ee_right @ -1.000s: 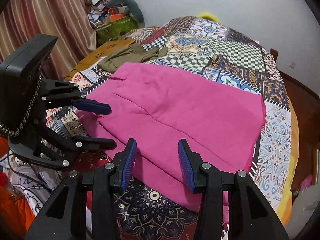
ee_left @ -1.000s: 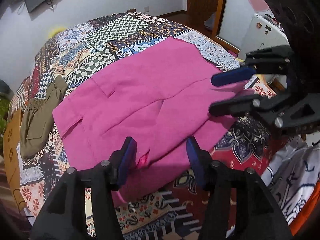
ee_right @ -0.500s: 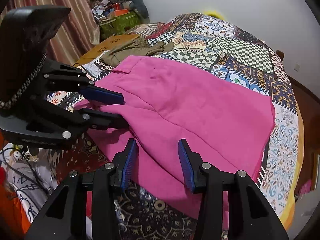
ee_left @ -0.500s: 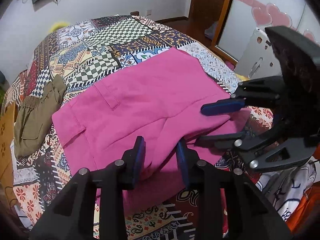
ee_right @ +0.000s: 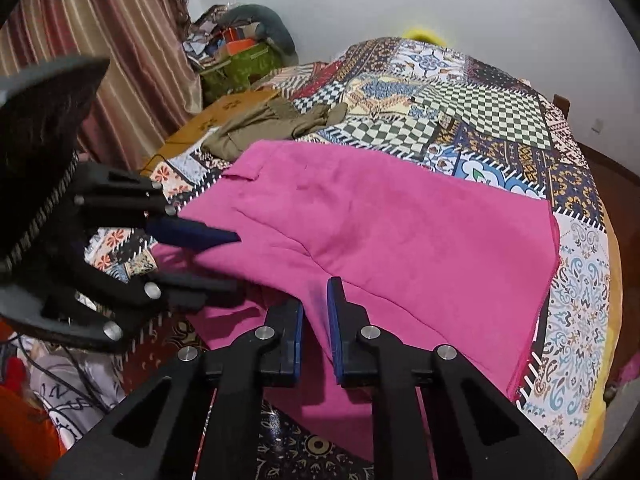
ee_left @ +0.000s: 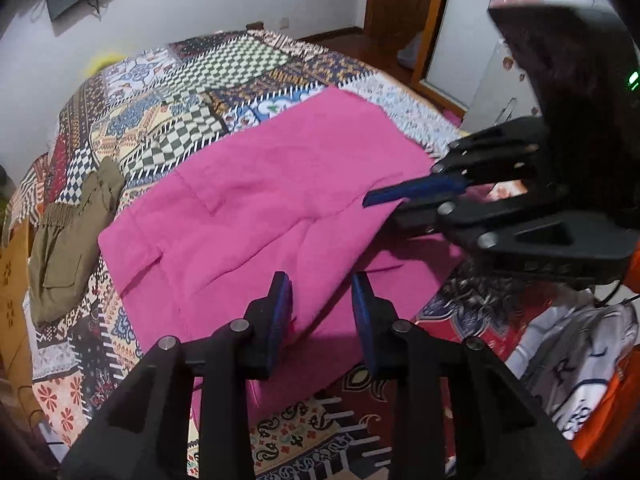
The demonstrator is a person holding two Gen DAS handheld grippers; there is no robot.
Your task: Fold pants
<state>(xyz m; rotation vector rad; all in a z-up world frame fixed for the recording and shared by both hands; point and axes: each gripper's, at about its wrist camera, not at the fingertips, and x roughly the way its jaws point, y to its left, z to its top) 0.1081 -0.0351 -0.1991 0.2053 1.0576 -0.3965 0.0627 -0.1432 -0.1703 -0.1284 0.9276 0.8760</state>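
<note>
Both tongs bite the near hem of the pink cotton pants [ee_left: 280,208], spread mid-frame on the patchwork bedspread [ee_right: 500,116]: left gripper [ee_left: 322,308] part-closed, right gripper [ee_right: 316,320] nearly shut (fabric pinched). The pants' length runs toward upper right.

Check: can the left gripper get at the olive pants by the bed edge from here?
Probably not without moving. The left gripper sits on the pink pants, fabric between its jaws; the olive pants lie apart, with bare bedspread between.
</note>
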